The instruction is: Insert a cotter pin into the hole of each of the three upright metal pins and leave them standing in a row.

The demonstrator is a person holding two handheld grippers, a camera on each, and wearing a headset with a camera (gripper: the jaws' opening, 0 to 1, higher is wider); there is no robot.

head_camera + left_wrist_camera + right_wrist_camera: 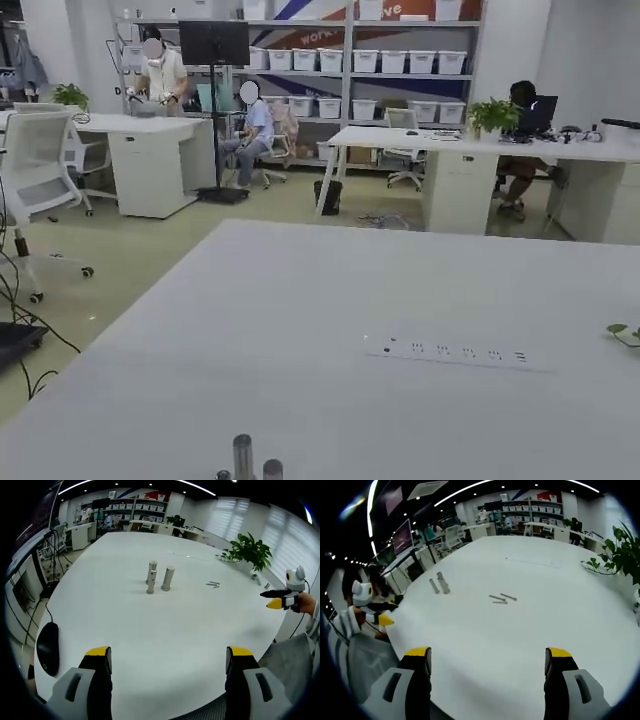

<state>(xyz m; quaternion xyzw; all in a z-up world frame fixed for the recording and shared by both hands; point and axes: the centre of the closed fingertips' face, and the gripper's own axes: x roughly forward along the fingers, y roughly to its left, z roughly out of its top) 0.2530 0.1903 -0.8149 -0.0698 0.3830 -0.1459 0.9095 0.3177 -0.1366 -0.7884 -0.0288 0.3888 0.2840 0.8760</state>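
A dark mouse (48, 648) lies at the surface's (150, 625) near-left edge, well to the left of the three metal pins (151, 577) and, I judge, no part of the job. The metal pins stand upright, huddled close together near the middle of the surface rather than strung in a clear row; none looks to carry a cotter pin, though they are too small to be sure. To the right of the metal pins and well apart from them, the cotter pins (213, 584) lie flat and side by side on the bare surface, probably set out as a supply for whichever side reaches first. Further right of the metal pins a potted plant (247, 550) sits near the far edge. The left hand-held gripper (167, 652) hovers low over the near edge, aimed across at the metal pins, jaws spread wide and empty. The right hand-held gripper (487, 652) is held off the edge well right of the metal pins, facing the cotter pins, jaws equally wide with nothing between them. Both poses read as a ready stance, with no insertion begun.
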